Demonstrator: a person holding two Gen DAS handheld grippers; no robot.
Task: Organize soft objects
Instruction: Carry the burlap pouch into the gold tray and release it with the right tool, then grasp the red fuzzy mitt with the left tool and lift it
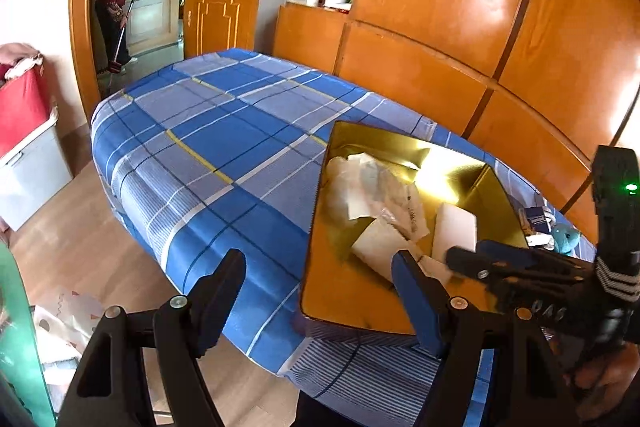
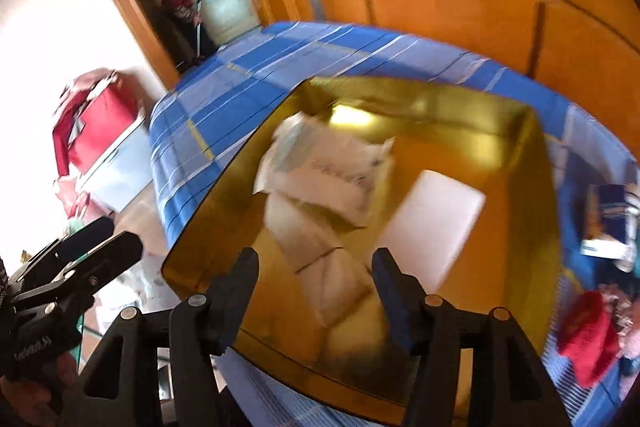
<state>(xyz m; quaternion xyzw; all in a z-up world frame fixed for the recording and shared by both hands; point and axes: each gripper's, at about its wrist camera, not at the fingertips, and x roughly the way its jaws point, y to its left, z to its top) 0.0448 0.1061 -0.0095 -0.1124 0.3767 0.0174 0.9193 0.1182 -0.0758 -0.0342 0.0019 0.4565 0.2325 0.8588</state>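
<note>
Blue plaid bed [image 1: 208, 147] lies mostly bare beyond my gold box [image 2: 536, 163], which sits at its near edge holding white packets [image 2: 320, 171]; left gripper [image 1: 320, 291] and right gripper [image 2: 316, 287] both released, empty

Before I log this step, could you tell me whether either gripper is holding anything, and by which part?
Nothing is held. The left gripper and the right gripper both stand open and empty above the gold box.

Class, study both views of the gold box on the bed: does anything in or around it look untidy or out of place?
Inside the gold box, the white packets lie crumpled and overlapping, not stacked. A white block sits askew beside them.
</note>
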